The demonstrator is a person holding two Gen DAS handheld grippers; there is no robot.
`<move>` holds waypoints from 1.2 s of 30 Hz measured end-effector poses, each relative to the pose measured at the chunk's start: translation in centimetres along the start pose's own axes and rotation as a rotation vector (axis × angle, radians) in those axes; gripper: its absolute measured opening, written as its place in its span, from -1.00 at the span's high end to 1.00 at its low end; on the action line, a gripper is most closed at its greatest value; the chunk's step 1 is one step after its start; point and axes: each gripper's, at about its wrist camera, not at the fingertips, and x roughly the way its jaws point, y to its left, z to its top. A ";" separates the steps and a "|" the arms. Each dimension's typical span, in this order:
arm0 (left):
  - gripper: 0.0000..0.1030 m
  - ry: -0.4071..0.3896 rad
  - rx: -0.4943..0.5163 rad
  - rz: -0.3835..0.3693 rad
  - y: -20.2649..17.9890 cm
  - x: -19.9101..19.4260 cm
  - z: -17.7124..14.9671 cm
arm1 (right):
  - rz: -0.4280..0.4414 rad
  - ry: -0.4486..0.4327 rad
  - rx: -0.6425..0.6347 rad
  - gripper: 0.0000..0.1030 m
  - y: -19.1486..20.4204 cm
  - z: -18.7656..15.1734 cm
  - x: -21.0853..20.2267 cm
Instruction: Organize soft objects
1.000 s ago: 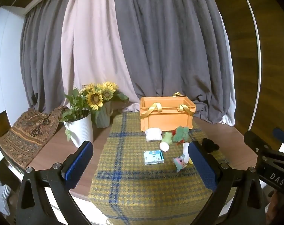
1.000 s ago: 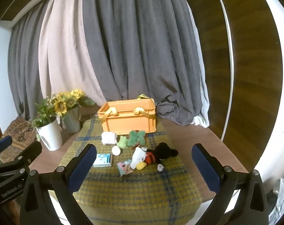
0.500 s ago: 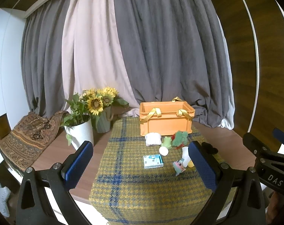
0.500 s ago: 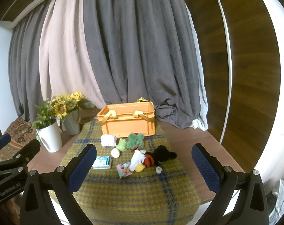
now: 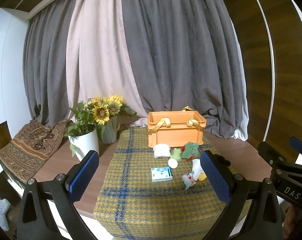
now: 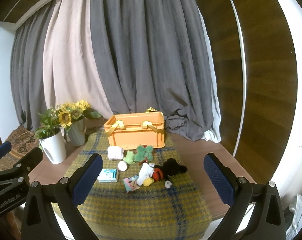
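While our left hand-held gripper [image 5: 149,177] and right hand-held gripper [image 6: 153,178] hover with fingers apart, empty, soft toys [image 6: 145,166] crowd the bench near the orange crate [image 6: 136,131]; we risk pinching two neighbours together.

Black gripper [image 5: 150,178] (blue pads [image 5: 215,177]).

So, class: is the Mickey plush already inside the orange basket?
No, the Mickey plush lies on the plaid cloth before the orange basket.

Both wrist views face 12 o'clock from well back (left camera sits further left), sharing the orange crate [image 5: 176,129] [image 6: 135,131]
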 end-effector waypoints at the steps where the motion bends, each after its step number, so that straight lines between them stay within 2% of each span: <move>1: -1.00 -0.001 0.000 0.000 0.1 -0.1 -0.2 | 0.000 0.000 0.000 -0.99 0.0 0.0 0.0; 36: -1.00 -0.005 -0.004 -0.006 0.0 -0.3 -0.6 | 0.001 -0.011 -0.004 -0.99 0.2 0.4 -0.3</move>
